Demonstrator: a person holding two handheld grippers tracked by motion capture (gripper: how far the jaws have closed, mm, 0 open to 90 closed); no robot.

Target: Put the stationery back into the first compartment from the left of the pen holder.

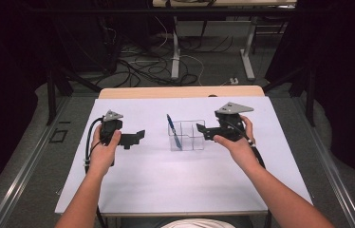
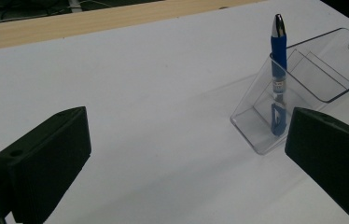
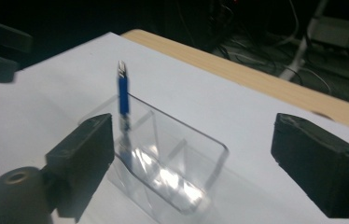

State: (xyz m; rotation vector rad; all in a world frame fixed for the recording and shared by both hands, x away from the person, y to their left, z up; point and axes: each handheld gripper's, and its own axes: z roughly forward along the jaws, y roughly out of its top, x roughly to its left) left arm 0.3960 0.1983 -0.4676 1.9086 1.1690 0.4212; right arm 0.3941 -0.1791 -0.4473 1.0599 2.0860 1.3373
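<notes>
My left hand [image 1: 103, 145] grips the left gripper [image 1: 137, 137] at the left of the scene, forearm coming in from the near edge, and its jaws point right and stand wide apart with nothing between them. My right hand [image 1: 236, 140] holds the right gripper [image 1: 201, 132] further right with the wrist bent inward, so its jaws point left toward the other gripper. Those jaws are spread wide too and grip nothing.

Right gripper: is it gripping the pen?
No. The right gripper has its jaws spread wide, and the blue pen stands free in the clear holder.
</notes>
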